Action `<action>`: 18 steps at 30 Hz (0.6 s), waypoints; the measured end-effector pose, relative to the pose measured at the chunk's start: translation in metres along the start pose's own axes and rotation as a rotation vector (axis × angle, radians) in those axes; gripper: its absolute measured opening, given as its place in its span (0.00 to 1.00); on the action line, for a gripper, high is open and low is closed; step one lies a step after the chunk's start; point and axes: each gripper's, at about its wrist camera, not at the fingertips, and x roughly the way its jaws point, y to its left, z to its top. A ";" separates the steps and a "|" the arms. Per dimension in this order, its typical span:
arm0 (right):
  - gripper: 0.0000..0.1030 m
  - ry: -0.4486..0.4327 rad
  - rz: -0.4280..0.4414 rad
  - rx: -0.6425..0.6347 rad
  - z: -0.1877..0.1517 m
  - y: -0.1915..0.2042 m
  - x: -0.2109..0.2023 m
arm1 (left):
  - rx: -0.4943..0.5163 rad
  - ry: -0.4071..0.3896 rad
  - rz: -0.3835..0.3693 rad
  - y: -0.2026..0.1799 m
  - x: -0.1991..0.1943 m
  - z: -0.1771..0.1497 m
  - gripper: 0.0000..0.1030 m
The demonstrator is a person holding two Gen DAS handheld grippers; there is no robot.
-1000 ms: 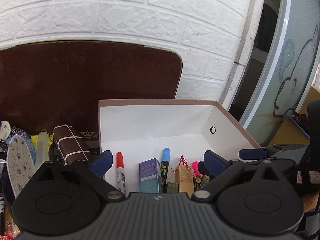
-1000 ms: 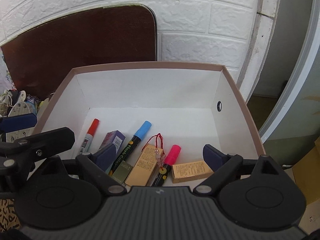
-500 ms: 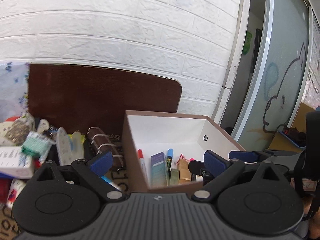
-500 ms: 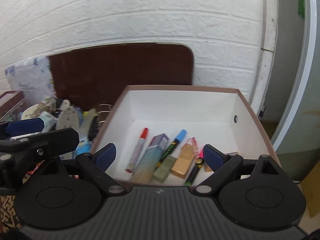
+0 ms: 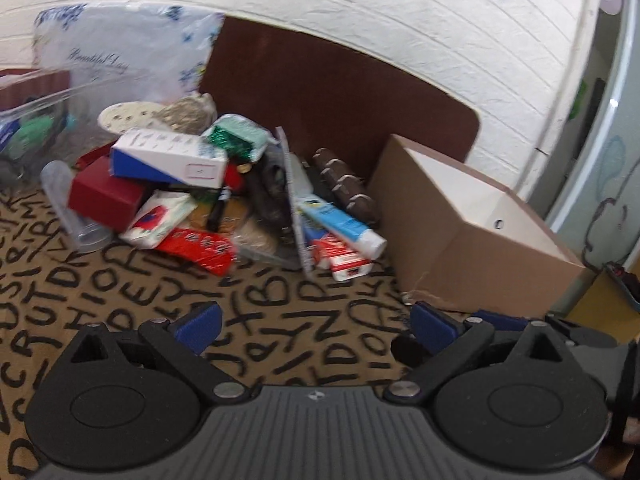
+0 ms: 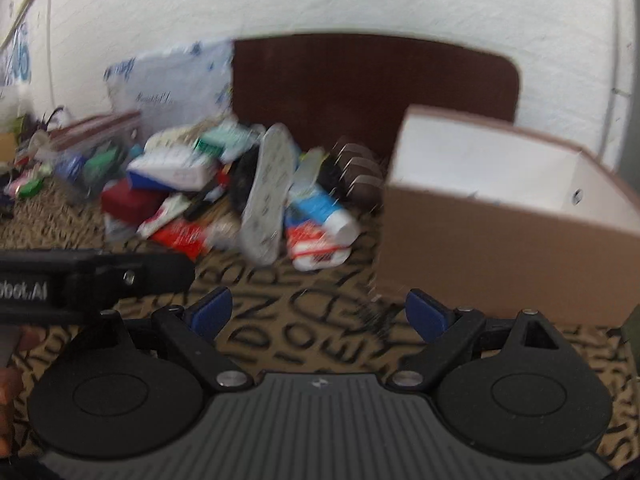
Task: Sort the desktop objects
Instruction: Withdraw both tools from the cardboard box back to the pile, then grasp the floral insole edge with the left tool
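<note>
While both grippers (image 5: 316, 328) (image 6: 318, 314) gape wide, empty, cardboard box (image 5: 472, 256) contents hidden.

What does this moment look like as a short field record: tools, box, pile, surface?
left tool: open, empty, over the mat
right tool: open, empty, over the mat
cardboard box: right of the pile, open top, white inside; contents hidden from both views
pile: mixed items left of the box, including a blue-and-white tube and a red box
mat: tan with black letters
image quality: motion blur, stronger in the right wrist view
</note>
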 end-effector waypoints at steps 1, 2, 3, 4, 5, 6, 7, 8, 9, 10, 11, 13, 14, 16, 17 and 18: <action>0.88 0.006 0.004 -0.017 -0.003 0.005 0.004 | 0.000 -0.003 0.011 0.004 0.002 0.001 0.99; 0.88 0.013 0.007 -0.033 -0.004 0.011 0.011 | 0.004 -0.005 0.019 0.006 0.005 0.003 0.99; 0.87 0.018 0.011 -0.041 -0.003 0.013 0.015 | 0.009 -0.007 0.023 0.008 0.008 0.006 0.99; 0.86 0.020 0.019 -0.045 -0.002 0.016 0.021 | 0.012 -0.011 0.023 0.010 0.011 0.009 0.99; 0.86 0.019 0.028 -0.045 0.001 0.018 0.024 | 0.017 -0.012 0.023 0.010 0.015 0.014 0.99; 0.84 0.017 0.032 -0.043 0.004 0.019 0.028 | 0.019 -0.012 0.028 0.010 0.020 0.017 0.99; 0.82 0.015 0.033 -0.043 0.007 0.020 0.033 | 0.018 -0.011 0.031 0.011 0.026 0.020 0.99; 0.80 0.010 0.033 -0.044 0.009 0.021 0.036 | 0.017 -0.006 0.026 0.012 0.031 0.023 0.98; 0.77 0.005 0.028 -0.047 0.011 0.022 0.041 | 0.016 -0.001 0.018 0.013 0.037 0.025 0.95; 0.76 0.005 0.023 -0.050 0.012 0.023 0.045 | 0.016 0.005 0.007 0.014 0.042 0.027 0.93; 0.76 0.005 0.020 -0.050 0.014 0.024 0.050 | 0.016 0.012 -0.004 0.014 0.046 0.030 0.89; 0.68 0.002 0.022 -0.050 0.017 0.025 0.058 | 0.026 0.021 -0.013 0.015 0.056 0.033 0.84; 0.67 0.001 0.023 -0.051 0.018 0.026 0.062 | 0.037 0.022 -0.011 0.014 0.059 0.034 0.80; 0.65 -0.005 0.025 -0.059 0.021 0.029 0.071 | 0.052 0.028 -0.005 0.015 0.067 0.037 0.72; 0.64 -0.007 0.024 -0.062 0.022 0.030 0.075 | 0.051 0.032 -0.005 0.015 0.070 0.039 0.68; 0.61 -0.007 0.025 -0.063 0.023 0.031 0.078 | 0.046 0.036 -0.008 0.017 0.074 0.041 0.65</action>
